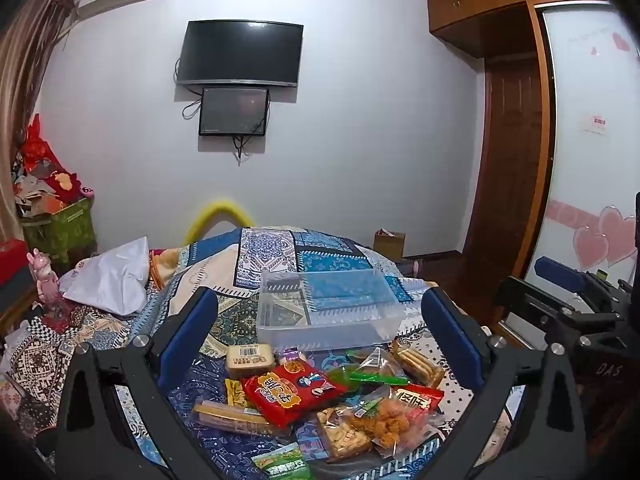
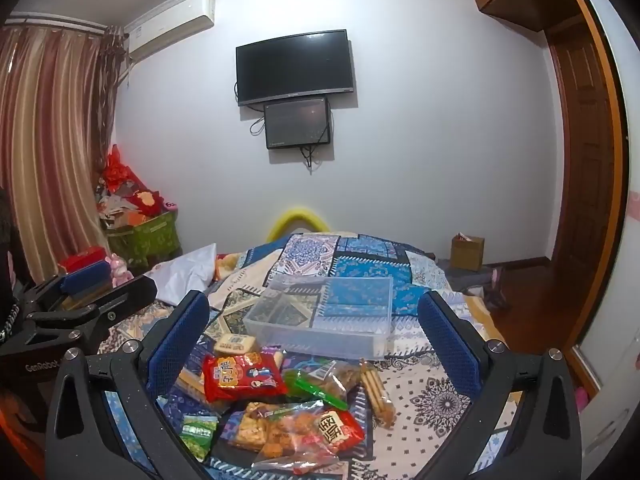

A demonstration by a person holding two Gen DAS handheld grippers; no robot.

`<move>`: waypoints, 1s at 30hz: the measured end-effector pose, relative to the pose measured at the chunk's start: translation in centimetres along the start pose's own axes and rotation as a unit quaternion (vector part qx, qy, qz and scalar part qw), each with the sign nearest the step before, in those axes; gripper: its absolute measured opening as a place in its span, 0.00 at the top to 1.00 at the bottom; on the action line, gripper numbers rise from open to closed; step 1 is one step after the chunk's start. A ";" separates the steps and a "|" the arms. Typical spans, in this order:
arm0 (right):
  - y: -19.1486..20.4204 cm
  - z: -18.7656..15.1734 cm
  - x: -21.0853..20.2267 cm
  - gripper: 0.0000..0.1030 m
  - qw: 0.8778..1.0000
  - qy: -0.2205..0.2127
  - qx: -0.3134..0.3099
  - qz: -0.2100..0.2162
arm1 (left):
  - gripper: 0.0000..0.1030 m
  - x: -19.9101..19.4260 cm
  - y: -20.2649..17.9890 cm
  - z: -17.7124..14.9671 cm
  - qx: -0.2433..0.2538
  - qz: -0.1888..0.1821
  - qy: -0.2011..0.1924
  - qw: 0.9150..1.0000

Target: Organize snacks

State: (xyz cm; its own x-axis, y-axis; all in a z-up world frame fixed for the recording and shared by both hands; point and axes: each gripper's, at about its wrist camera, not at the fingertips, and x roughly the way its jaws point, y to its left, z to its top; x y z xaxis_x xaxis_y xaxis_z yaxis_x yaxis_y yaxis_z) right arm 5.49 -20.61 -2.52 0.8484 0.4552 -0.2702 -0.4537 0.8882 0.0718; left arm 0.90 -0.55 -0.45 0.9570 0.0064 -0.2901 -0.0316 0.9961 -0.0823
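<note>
Both claws hang wide open over the bed: the left gripper (image 1: 320, 320) has its blue pads spread with nothing between them, and the right gripper (image 2: 316, 324) is splayed just the same, empty. Below them, the snack pile (image 1: 320, 396) sits on the patterned bedspread (image 2: 436, 396) near its front edge. A red noodle packet (image 2: 240, 374) lies on top toward the left of the heap, a tan boxed cake (image 1: 250, 358) just behind it. A green wrapper (image 2: 316, 390) runs across the middle, touching a clear bag of biscuits (image 2: 378, 394) on the right. At the front, a bag of orange puffed balls (image 1: 380, 426) overlaps a red-labelled packet (image 2: 336, 426), and a green pea packet (image 1: 282, 464) lies at the very front. Just behind the pile stands the clear plastic bin (image 1: 328, 308), upright, with nothing visible inside it. Well behind, toward the bedspread's left edge, a white bag (image 1: 110, 276) lies crumpled. On the far wall hangs a television (image 2: 294, 66).
</note>
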 end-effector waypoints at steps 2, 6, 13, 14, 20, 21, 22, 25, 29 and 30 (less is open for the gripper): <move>0.0 0.0 0.0 0.00 1.000 0.000 0.001 0.001 | 0.00 -0.1 0.1 0.1 -0.001 -0.001 0.000 1.000; 0.1 -0.1 0.0 0.00 1.000 -0.001 0.001 0.001 | 0.00 -0.2 0.1 0.0 -0.001 0.000 -0.001 1.000; 0.3 -0.2 -0.1 0.00 1.000 -0.004 0.000 0.002 | 0.00 -0.2 0.1 0.0 -0.002 -0.001 0.000 1.000; 0.3 -0.2 -0.2 0.00 1.000 -0.004 0.000 0.002 | 0.00 -0.2 0.1 0.0 -0.002 -0.001 0.000 1.000; 0.3 -0.1 -0.2 0.00 1.000 -0.006 0.002 0.003 | 0.00 -0.2 0.2 0.0 -0.003 0.001 0.000 1.000; 0.3 -0.1 -0.2 0.00 1.000 -0.006 0.002 0.004 | 0.00 -0.2 0.3 0.0 -0.003 0.002 0.001 1.000; 0.3 -0.1 -0.2 0.00 1.000 -0.005 0.002 0.004 | 0.00 -0.2 0.2 0.0 -0.004 0.002 0.001 1.000; 0.3 -0.1 -0.1 0.00 1.000 -0.005 0.002 0.001 | 0.00 -0.1 0.3 -0.1 -0.004 0.002 0.003 1.000; 0.3 -0.2 -0.2 0.00 1.000 -0.005 0.003 0.002 | 0.00 -0.2 0.2 0.0 -0.002 0.003 0.002 1.000; 0.3 -0.1 -0.2 0.00 1.000 -0.007 0.002 0.002 | 0.00 -0.2 0.2 0.0 -0.002 0.003 0.001 1.000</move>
State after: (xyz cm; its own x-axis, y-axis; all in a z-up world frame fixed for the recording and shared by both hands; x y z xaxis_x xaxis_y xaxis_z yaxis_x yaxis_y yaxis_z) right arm 5.13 -20.43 -2.57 0.8499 0.4599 -0.2572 -0.4561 0.8865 0.0777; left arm 0.67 -0.36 -0.38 0.9561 0.0114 -0.2928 -0.0376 0.9957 -0.0841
